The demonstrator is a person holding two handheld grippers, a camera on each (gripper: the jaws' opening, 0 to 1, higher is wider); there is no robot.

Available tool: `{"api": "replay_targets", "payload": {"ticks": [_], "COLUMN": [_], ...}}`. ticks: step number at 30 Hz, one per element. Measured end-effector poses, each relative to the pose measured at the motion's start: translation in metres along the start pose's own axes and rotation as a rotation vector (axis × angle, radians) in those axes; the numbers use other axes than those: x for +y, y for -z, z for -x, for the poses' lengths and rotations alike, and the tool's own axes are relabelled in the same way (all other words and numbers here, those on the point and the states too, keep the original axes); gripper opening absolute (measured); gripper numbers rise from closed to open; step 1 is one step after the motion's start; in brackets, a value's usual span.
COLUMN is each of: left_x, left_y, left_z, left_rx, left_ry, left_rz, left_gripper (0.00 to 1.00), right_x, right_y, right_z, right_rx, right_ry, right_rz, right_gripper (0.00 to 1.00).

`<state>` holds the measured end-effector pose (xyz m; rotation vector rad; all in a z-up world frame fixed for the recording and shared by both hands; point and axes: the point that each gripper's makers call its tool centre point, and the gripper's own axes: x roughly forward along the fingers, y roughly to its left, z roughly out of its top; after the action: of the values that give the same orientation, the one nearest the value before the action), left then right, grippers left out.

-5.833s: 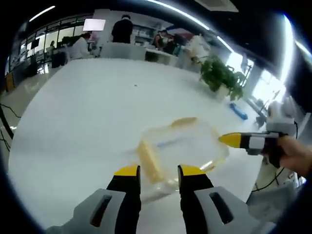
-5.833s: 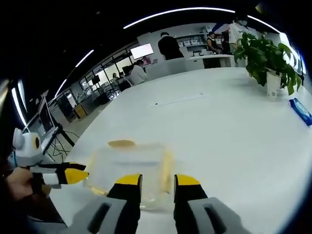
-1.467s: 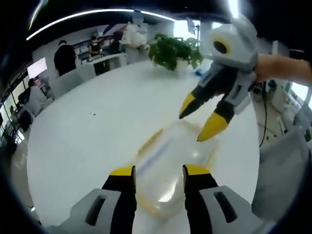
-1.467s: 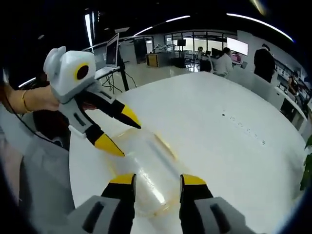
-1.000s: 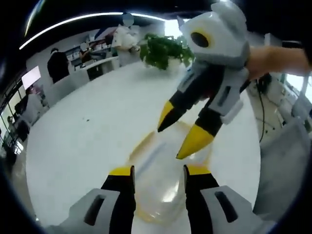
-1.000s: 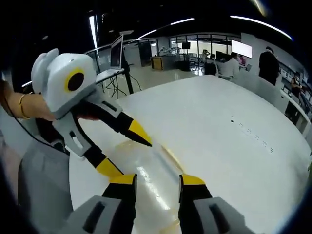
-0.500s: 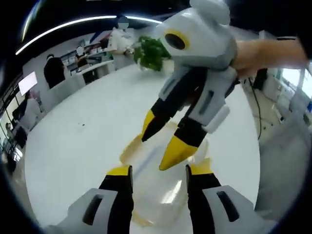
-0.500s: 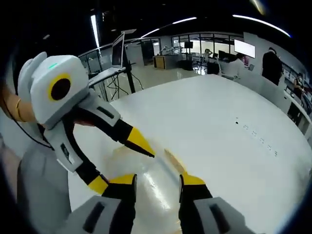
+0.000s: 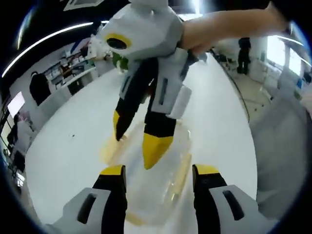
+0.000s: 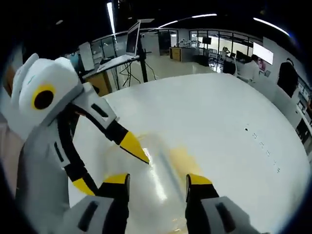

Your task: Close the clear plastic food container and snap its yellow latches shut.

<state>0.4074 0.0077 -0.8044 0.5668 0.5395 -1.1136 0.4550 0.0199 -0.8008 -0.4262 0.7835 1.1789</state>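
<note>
Left gripper: jaws apart, nothing clamped. Clear plastic food container lies on the white desk between and just ahead of the jaws, lid on. Yellow latch runs along its side next to the right jaw; another yellow latch sits at the far-left edge, ahead of the left jaw.

Right gripper comes down from above in the left gripper view, jaws apart, one yellow tip over the lid between the left gripper's jaws, the dark tip near the far-left latch. Contact with the lid: probably, can't confirm through the fisheye blur. A hand holds it at top.

Right gripper view: right gripper jaws apart, the container between them, yellow latch just ahead of the right jaw. Left gripper enters from the left, jaws apart, upper yellow tip over the container just ahead of the left jaw, lower tip beside that jaw.

Beyond: a person standing past the desk.
</note>
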Motion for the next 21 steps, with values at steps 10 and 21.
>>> {"api": "replay_targets", "payload": {"ticks": [10, 21], "left_x": [-0.004, -0.001], "left_y": [0.005, 0.007], "left_z": [-0.007, -0.011], "left_rx": [0.039, 0.062], "left_ry": [-0.008, -0.046], "left_rz": [-0.039, -0.095], "left_gripper": [0.54, 0.51], "right_x": [-0.005, -0.003], "right_y": [0.002, 0.006], "right_z": [-0.011, -0.017], "right_rx": [0.067, 0.148], "right_ry": [-0.062, -0.159], "right_rz": [0.035, 0.066], "right_gripper": [0.45, 0.44]}}
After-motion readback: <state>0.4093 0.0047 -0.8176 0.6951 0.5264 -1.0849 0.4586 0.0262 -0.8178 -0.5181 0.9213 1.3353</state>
